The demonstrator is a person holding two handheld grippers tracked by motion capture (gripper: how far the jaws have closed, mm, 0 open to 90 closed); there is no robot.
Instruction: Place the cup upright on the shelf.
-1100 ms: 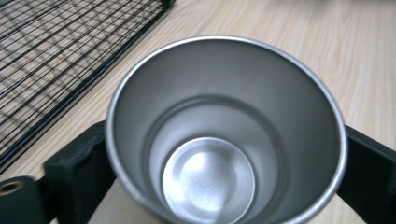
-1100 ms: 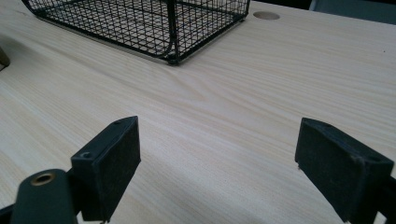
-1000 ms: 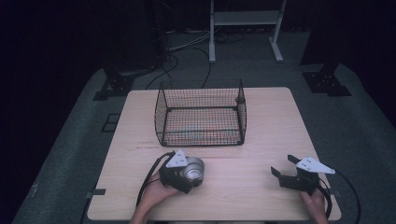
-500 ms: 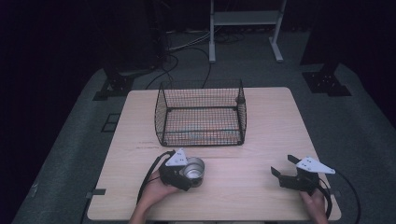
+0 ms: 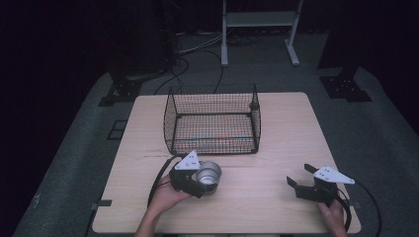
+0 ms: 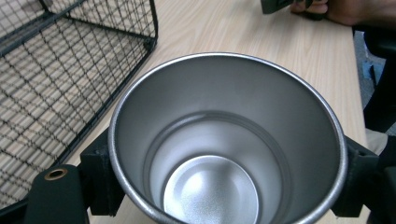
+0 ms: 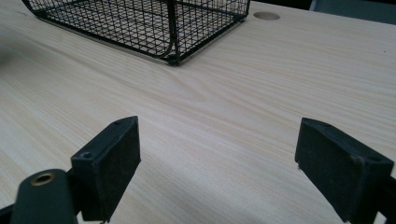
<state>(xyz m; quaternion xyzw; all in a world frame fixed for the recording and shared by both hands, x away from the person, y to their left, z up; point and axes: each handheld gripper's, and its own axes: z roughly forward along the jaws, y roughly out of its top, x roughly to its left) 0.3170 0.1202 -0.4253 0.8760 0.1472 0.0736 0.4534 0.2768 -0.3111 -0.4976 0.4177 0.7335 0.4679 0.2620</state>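
The left tongs [image 5: 200,178] clamp the steel cup [image 5: 207,174] by its smooth wall — it could slip near the wire basket [image 5: 213,121]; the right tongs [image 5: 302,183] gape, holding nothing.

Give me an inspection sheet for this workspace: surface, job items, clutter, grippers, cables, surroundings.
Surface: light wooden table, bare around the items.
Job's things: steel cup, empty, mouth towards the camera; black wire basket, empty, behind it.
Clutter: nothing seen.
Grippers: left gripper has just closed, its jaws pressing the cup's sides; right gripper open, nothing between the jaws.
Cables: one trails from each gripper; more lie on the floor behind.
Surroundings: dark room, grey floor, white frame legs.
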